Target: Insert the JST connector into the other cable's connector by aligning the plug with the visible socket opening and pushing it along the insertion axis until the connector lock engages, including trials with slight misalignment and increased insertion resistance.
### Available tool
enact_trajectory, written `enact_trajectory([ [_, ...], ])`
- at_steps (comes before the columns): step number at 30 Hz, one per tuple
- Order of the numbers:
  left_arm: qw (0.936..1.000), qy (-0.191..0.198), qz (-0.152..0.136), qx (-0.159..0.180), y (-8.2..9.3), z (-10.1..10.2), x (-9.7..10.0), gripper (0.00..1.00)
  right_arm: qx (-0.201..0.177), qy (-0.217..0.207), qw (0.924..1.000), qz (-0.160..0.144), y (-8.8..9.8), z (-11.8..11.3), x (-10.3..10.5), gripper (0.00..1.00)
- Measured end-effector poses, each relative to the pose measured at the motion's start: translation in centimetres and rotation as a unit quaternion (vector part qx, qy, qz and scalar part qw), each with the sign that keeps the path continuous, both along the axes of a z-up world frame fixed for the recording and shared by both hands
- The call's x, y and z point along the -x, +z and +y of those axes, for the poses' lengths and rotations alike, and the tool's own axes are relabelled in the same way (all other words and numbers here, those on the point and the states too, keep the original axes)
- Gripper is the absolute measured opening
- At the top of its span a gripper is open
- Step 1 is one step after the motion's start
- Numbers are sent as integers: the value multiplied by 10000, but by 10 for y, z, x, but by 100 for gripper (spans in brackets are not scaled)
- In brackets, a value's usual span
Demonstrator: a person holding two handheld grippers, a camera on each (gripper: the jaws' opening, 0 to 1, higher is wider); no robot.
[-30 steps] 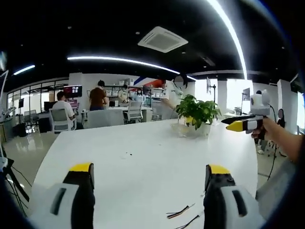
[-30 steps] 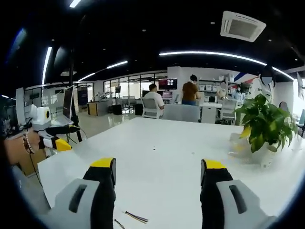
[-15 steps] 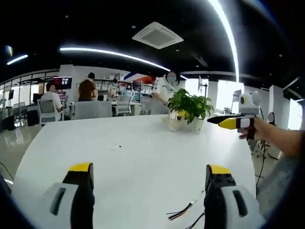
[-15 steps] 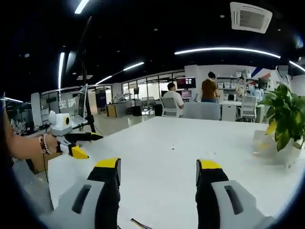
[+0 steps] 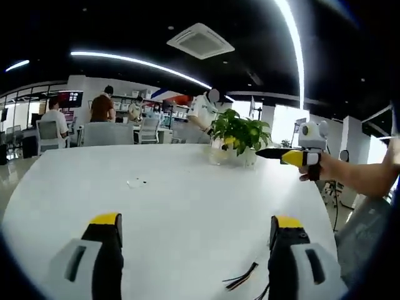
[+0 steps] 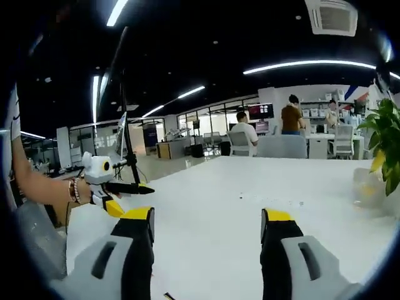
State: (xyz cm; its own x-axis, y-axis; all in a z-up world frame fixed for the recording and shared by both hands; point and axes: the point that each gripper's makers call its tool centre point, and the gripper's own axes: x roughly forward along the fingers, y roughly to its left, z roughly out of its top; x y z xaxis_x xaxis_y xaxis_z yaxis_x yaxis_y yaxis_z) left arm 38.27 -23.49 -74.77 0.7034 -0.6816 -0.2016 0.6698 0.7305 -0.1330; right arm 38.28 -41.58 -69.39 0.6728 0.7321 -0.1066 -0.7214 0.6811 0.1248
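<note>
Thin multicoloured cables (image 5: 240,278) lie on the white table (image 5: 175,200) just inside my left gripper's right jaw; their connectors are too small to make out. My left gripper (image 5: 197,220) hovers above the table, open, with nothing between its yellow-tipped jaws. A hand holds my right gripper (image 5: 284,155) in the air at the table's right side. In the right gripper view my right gripper (image 6: 207,215) stands open and empty over the table (image 6: 250,187). My left gripper (image 6: 119,190) comes in from the left there, held by a hand with a bracelet.
A potted green plant (image 5: 240,132) stands at the table's far side and also sits at the right edge of the right gripper view, as the plant (image 6: 387,128). Small specks (image 5: 134,182) lie mid-table. People sit at desks (image 6: 284,140) beyond the table.
Both cameras have swung, so the scene has shifted. Each gripper now sits further in toward the middle of the other's view. The cables have slid out of the bottom of the right gripper view.
</note>
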Motion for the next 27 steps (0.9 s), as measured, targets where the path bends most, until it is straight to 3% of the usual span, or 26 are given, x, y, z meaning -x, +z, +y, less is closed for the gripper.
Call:
enact_trajectory([
  [5,9987,-495,-73,42,-11,-16,13,90,306,510,9980,-236,-11,7,9,48],
  [10,9944,-1056,46,71,-26,-34,28,86,281,875,9958,-23,-27,15,18,45],
  [15,9902,-1400,-10,-1,-33,-45,35,76,591,1405,9883,80,-49,25,34,37],
  [20,9853,-1706,55,7,-40,-54,44,62,513,1649,9849,65,-58,31,38,36],
  [23,9796,-2008,58,-81,-46,-61,53,51,480,2013,9783,84,-62,37,48,33],
  [27,9753,-2194,153,-206,-58,-70,61,50,824,2327,9685,313,-85,39,61,31],
])
